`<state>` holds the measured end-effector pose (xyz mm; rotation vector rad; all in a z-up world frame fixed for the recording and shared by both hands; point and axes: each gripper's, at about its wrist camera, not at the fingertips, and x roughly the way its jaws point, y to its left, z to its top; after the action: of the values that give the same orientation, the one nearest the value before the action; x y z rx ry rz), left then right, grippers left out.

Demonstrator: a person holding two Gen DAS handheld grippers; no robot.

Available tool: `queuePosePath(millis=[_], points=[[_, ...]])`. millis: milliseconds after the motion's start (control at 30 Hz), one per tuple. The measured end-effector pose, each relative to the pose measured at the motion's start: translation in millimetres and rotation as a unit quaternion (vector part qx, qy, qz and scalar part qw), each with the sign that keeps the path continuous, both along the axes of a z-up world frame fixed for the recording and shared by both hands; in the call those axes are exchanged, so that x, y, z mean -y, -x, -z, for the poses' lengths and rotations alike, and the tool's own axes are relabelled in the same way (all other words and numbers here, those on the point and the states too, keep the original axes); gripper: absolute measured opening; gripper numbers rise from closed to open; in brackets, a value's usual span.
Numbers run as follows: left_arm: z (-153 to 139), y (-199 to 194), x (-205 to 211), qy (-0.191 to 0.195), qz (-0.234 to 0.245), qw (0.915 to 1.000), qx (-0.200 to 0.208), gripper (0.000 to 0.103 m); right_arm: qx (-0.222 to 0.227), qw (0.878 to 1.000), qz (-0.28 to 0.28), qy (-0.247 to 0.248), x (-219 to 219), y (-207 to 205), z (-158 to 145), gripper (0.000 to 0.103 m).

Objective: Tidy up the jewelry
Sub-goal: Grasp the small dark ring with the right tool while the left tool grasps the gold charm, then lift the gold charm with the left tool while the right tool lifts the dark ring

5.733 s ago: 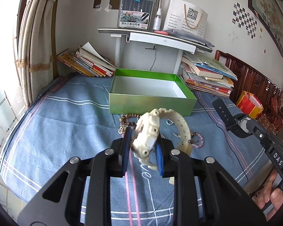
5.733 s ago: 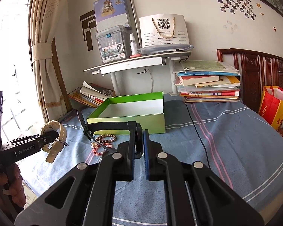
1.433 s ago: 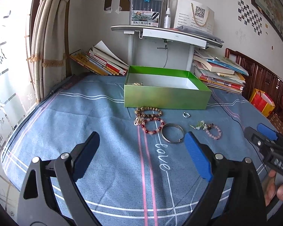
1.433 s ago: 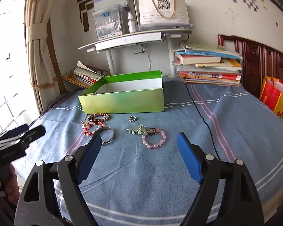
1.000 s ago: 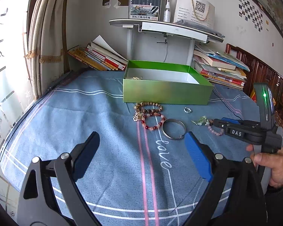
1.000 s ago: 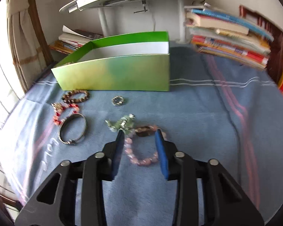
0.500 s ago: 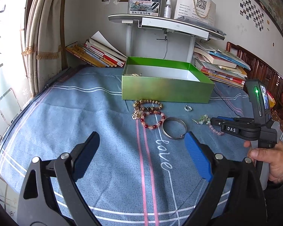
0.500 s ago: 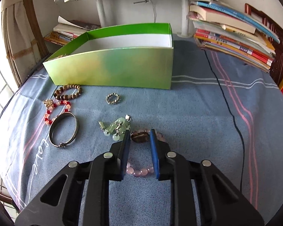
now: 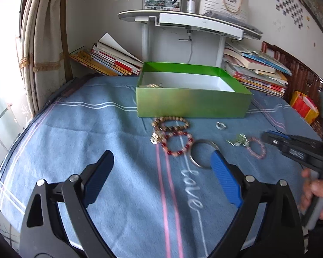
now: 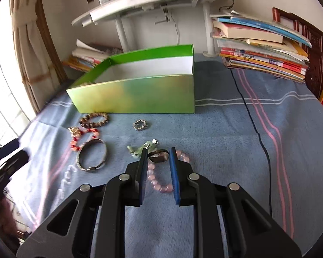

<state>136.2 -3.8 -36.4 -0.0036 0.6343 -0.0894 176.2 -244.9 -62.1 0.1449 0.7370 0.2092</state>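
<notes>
Right gripper [image 10: 157, 157] straddling the pink bead bracelet [image 10: 161, 185]

Your right jaws are half closed around the bracelet's dark charm; contact cannot be confirmed. Your left gripper [image 9: 161, 167] is spread wide, holding nothing; the metal bangle [image 9: 201, 153] lies just ahead by its right fingertip. The green box [image 10: 140, 94] sits beyond both.
</notes>
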Motion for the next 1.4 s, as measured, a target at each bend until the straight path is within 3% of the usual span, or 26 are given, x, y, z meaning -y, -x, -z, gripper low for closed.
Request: queuePosePath(millis=[133,233,400,533,600,833,1067,1400], points=[[10.0,-41.9,-5.7,0.006,0.004,0.9996,-0.028,0.074,0.011,1.000,0.000,-0.001,-0.1,15.6,-3.2,0.020],[22.0,-67.1,-2.9,-0.005,0.009,0.9984,-0.055,0.054,0.011,1.000,-0.007,-0.005,-0.7,23.6,-3.5,0.020],[35.5,-89.6,1.4,-0.012,0.015,0.9969,-0.077,0.046,0.015,1.000,-0.018,-0.009,-3.1,30.5,-6.6,0.020],[43.8,-99.7,1.1,-0.006,0.018,0.9956,-0.091,0.031,0.018,0.999,-0.024,-0.011,-5.6,32.4,-10.0,0.020],[47.4,-104.5,-2.9,0.008,0.018,0.9947,-0.101,0.016,0.019,0.999,-0.027,-0.012,-6.1,32.8,-11.0,0.020],[32.8,-89.5,-12.6,0.034,0.013,0.9967,-0.073,0.015,0.026,0.999,-0.027,-0.013,-7.3,37.1,-17.2,0.020],[-9.9,-17.7,-5.4,0.018,0.022,0.9996,-0.001,0.015,0.073,0.997,-0.023,-0.001,-13.8,62.5,-39.0,0.020],[-31.2,52.0,-5.0,0.025,0.036,0.9986,0.030,0.015,0.116,0.993,-0.027,0.015,-25.3,90.2,-56.9,0.020]])
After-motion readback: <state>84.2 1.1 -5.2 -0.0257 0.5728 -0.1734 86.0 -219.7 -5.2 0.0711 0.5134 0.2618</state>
